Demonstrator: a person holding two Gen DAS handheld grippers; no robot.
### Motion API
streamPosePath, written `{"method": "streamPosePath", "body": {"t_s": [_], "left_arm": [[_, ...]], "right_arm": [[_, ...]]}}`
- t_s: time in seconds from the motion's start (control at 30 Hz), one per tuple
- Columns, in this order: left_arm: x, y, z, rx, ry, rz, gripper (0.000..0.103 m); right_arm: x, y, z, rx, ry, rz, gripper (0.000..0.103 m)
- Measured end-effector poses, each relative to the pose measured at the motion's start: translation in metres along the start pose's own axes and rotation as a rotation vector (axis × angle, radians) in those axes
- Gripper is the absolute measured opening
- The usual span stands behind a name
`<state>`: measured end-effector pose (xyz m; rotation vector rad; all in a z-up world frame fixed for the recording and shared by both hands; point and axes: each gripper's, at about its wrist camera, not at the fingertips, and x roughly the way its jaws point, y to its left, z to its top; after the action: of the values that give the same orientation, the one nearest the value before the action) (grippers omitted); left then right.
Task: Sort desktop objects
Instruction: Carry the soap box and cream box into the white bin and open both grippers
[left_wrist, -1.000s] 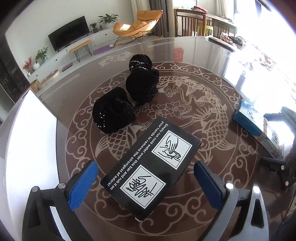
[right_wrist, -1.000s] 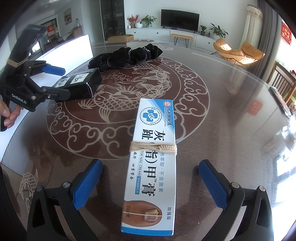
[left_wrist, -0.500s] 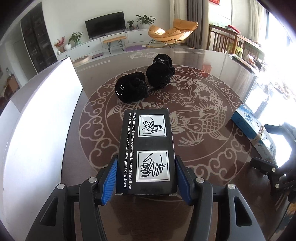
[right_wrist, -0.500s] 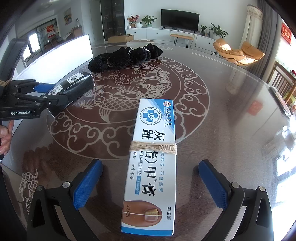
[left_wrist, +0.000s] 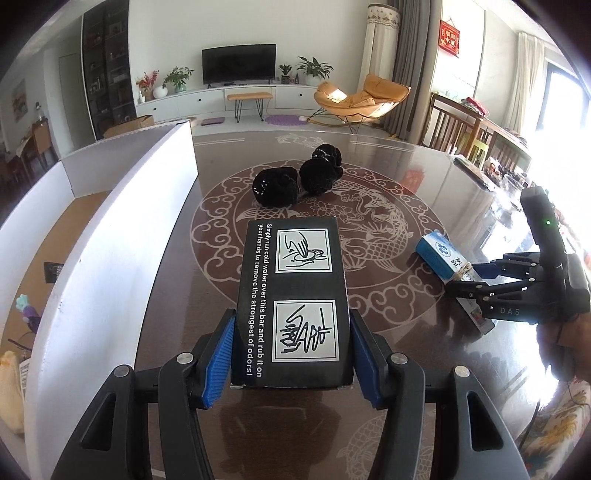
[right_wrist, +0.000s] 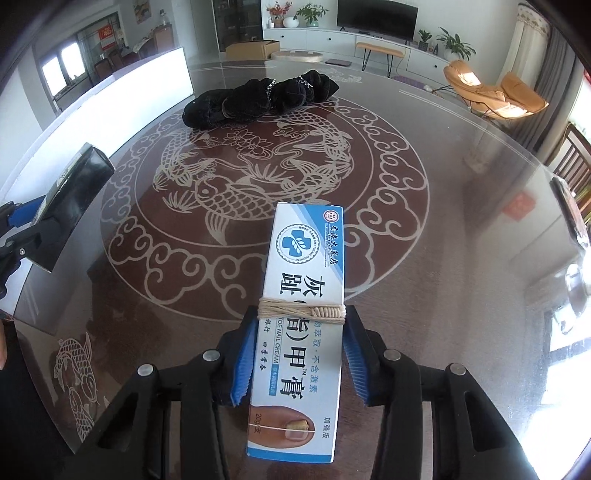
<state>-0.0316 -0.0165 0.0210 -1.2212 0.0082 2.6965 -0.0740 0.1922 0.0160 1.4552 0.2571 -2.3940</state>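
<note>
My left gripper (left_wrist: 291, 354) is shut on a black box (left_wrist: 291, 295) with white print and holds it above the table. The box also shows in the right wrist view (right_wrist: 74, 192) at the far left. My right gripper (right_wrist: 299, 358) is shut on a white and blue nail cream box (right_wrist: 306, 295) tied with twine. That box also shows in the left wrist view (left_wrist: 448, 264), at the right, between the right gripper's fingers. A black velvet scrunchie bundle (left_wrist: 299, 181) lies on the table beyond both grippers, and shows in the right wrist view (right_wrist: 258, 98) too.
A white-walled cardboard bin (left_wrist: 122, 229) stands along the table's left edge, with small items inside it. The round glass table (right_wrist: 443, 184) has a fish pattern. Clutter (left_wrist: 506, 177) lies at the far right edge.
My left gripper has lifted the black box and drawn it back toward the bin side. My right gripper has closed on the nail cream box, which it only straddled before.
</note>
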Motion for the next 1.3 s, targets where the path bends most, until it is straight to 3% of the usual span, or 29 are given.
{"method": "streamPosePath", "body": {"t_s": [0.27,0.4,0.57,0.67,0.77,0.9,1.0,1.13,1.3], "left_arm": [[-0.073,0.049,0.004,-0.11,-0.087,-0.006,0.057],[-0.103,0.101,0.012,-0.171,-0.12,0.059,0.057],[-0.121,0.172,0.011,-0.228,-0.12,0.223,0.057],[-0.12,0.212,0.002,-0.257,-0.094,0.327,0.057],[-0.115,0.244,-0.011,-0.313,-0.068,0.385,0.057],[-0.104,0.27,-0.027,-0.356,-0.044,0.439,0.057],[-0.093,0.276,-0.036,-0.366,-0.027,0.447,0.057],[-0.079,0.273,-0.039,-0.34,-0.006,0.453,0.057],[-0.072,0.264,-0.041,-0.313,0.005,0.459,0.058]], "right_arm": [[-0.035,-0.011,0.014,0.098,-0.056,0.142,0.045],[-0.061,0.015,0.045,0.056,-0.098,0.204,0.045],[-0.094,0.091,0.096,-0.03,-0.17,0.34,0.045],[-0.104,0.16,0.127,-0.098,-0.198,0.448,0.045],[-0.1,0.237,0.151,-0.182,-0.2,0.525,0.045],[-0.08,0.327,0.17,-0.297,-0.189,0.542,0.045],[-0.052,0.366,0.172,-0.326,-0.159,0.537,0.045],[-0.016,0.389,0.166,-0.341,-0.112,0.497,0.045],[0.003,0.387,0.161,-0.317,-0.083,0.488,0.047]]}}
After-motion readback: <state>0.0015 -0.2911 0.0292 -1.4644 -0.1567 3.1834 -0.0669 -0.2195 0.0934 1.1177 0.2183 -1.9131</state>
